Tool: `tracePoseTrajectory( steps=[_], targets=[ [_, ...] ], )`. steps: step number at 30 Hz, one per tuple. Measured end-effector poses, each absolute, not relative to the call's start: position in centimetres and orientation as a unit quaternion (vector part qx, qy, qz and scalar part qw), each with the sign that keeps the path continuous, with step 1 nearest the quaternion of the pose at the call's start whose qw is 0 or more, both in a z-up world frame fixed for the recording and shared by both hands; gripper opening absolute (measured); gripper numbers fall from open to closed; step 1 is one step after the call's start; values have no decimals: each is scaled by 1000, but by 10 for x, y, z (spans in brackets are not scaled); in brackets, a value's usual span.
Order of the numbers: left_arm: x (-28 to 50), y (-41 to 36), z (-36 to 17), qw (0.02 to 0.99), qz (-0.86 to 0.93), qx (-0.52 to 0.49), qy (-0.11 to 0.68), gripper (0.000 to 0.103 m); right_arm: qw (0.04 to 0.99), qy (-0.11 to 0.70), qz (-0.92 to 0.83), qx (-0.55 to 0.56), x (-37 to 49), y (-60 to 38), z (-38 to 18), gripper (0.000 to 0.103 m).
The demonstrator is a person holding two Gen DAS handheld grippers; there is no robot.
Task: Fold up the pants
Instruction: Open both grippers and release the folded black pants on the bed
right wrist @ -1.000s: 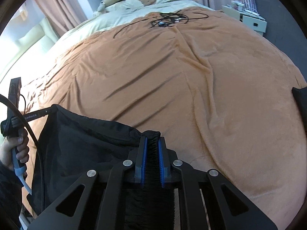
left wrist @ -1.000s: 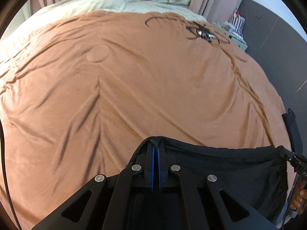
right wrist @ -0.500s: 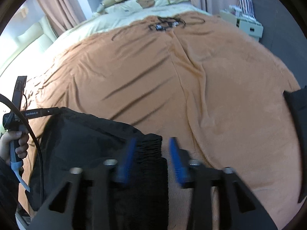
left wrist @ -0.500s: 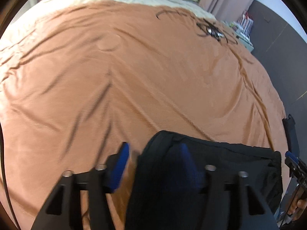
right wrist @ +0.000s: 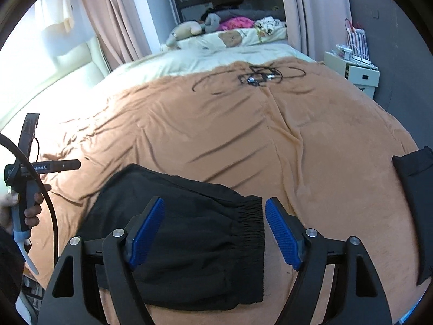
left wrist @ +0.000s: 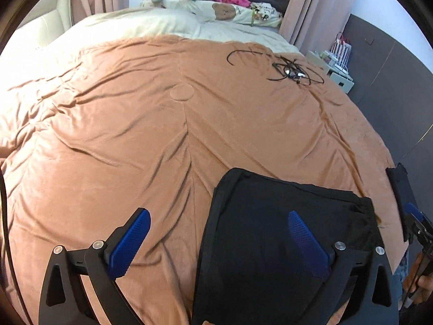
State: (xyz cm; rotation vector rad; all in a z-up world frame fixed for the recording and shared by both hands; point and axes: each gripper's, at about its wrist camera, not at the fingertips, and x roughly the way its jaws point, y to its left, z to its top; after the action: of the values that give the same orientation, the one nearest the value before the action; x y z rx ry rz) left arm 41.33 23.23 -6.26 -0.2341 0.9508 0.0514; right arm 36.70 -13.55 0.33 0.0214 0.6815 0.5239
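Observation:
The black pants point(left wrist: 270, 233) lie folded flat on the orange blanket near the bed's front edge; in the right wrist view point(right wrist: 194, 233) their elastic waistband faces right. My left gripper point(left wrist: 219, 227) is open and lifted above the pants' left edge, holding nothing. My right gripper point(right wrist: 213, 216) is open above the waistband corner, holding nothing. The left gripper also shows in the right wrist view point(right wrist: 62, 165), held by a hand at the far left.
The orange blanket point(left wrist: 162, 135) covers the bed. A tangle of black cables point(left wrist: 292, 71) lies at the far side. Another black garment point(right wrist: 414, 189) lies at the right edge. Pillows and soft toys point(right wrist: 216, 29) are at the head. A white nightstand point(right wrist: 351, 73) stands on the right.
Both grippers were shut on the pants' top edge a second ago. They opened, let the pants drop flat on the blanket, and pulled up and back.

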Motion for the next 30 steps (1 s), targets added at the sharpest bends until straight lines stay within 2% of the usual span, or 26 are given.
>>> tracePoseTrajectory(
  steps=[6, 15, 24, 25, 26, 27, 30],
  targets=[
    [376, 222, -45, 898, 7, -102, 428, 102, 914, 315, 252, 45, 352, -155, 1, 76],
    [326, 217, -45, 899, -28, -122, 421, 100, 908, 337, 247, -5, 322, -146, -12, 76],
    [286, 233, -74, 875, 1, -184, 448, 73, 894, 363, 264, -8, 327, -135, -16, 76],
    [281, 235, -80, 870, 1, -197, 453, 69, 892, 365, 266, -9, 328, -133, -17, 75],
    [276, 238, -87, 863, 3, -212, 458, 66, 890, 367, 269, -10, 327, -129, -18, 70],
    [272, 238, -90, 860, 6, -218, 461, 66, 888, 370, 273, -11, 327, -127, -18, 66],
    [258, 242, -106, 846, 14, -248, 471, 66, 882, 373, 287, -12, 327, -115, -19, 64]
  ],
)
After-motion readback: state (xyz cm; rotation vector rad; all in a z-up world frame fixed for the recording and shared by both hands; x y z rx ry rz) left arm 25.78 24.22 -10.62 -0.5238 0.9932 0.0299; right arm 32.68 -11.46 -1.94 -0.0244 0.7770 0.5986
